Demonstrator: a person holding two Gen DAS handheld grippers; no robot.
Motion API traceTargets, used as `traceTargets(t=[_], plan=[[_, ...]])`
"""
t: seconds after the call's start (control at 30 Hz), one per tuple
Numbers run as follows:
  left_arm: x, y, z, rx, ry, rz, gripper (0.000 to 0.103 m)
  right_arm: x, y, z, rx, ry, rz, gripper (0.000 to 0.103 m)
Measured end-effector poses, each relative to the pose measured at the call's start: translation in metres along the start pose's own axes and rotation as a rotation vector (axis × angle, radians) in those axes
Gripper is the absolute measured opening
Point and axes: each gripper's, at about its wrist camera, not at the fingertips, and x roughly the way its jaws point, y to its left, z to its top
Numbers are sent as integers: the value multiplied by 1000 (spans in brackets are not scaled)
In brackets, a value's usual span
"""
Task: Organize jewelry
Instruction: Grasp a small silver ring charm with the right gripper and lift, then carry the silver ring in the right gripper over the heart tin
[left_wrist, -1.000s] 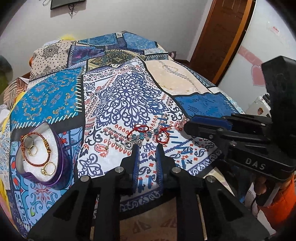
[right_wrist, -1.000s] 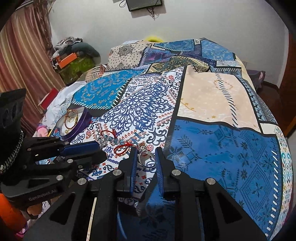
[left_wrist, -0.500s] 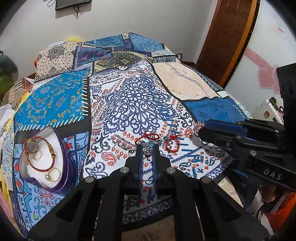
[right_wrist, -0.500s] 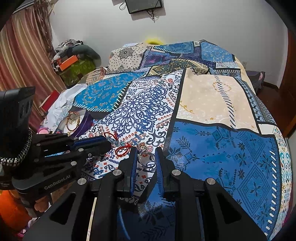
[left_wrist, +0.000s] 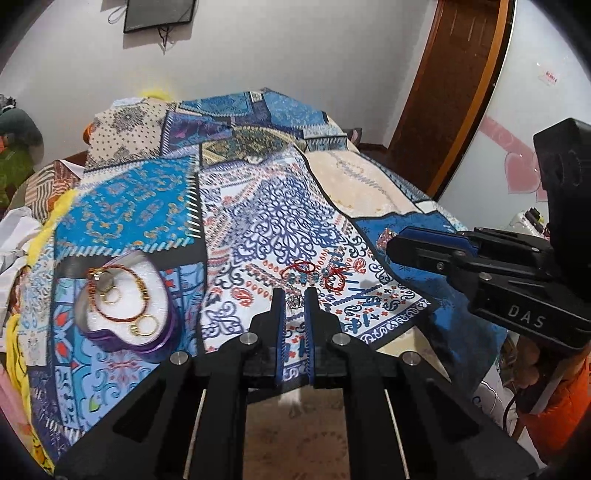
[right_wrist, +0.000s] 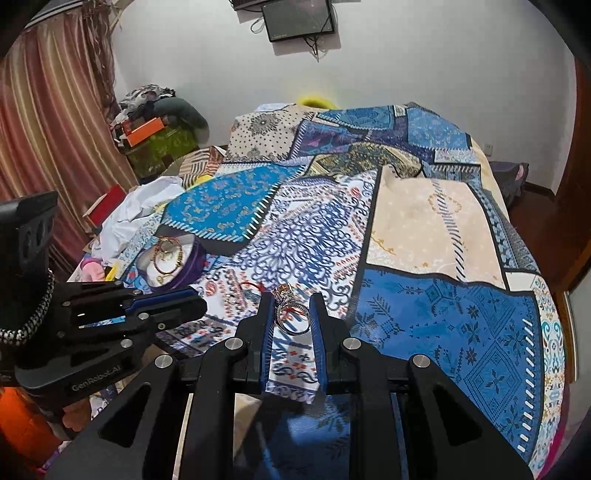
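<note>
My left gripper (left_wrist: 294, 295) is shut on a small silver ring (left_wrist: 294, 301) and holds it above the bedspread. My right gripper (right_wrist: 291, 300) is shut on a larger silver ring with a jewelled top (right_wrist: 288, 307), lifted off the bed. A purple heart-shaped box (left_wrist: 125, 310) with a white pad holds a red-and-gold bracelet and several gold rings; it sits left of the left gripper and also shows in the right wrist view (right_wrist: 173, 264). A beaded bracelet with red cord loops (left_wrist: 317, 275) lies on the bedspread just beyond the left gripper.
A patchwork bedspread (left_wrist: 280, 206) covers the bed. The bed's near edge lies just under both grippers. Clothes and boxes (right_wrist: 147, 133) are piled at the far left by a curtain. A brown door (left_wrist: 454, 92) stands at the right.
The left gripper closed on the small ring and lifted it. The right gripper rose with its ring still held. Both views now look from higher above the bed.
</note>
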Motion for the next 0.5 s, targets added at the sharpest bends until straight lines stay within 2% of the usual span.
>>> traceTargets(t=[0.5], plan=[[-65, 41, 7, -52, -148, 74, 8, -9, 50, 23, -73, -58, 32, 17]])
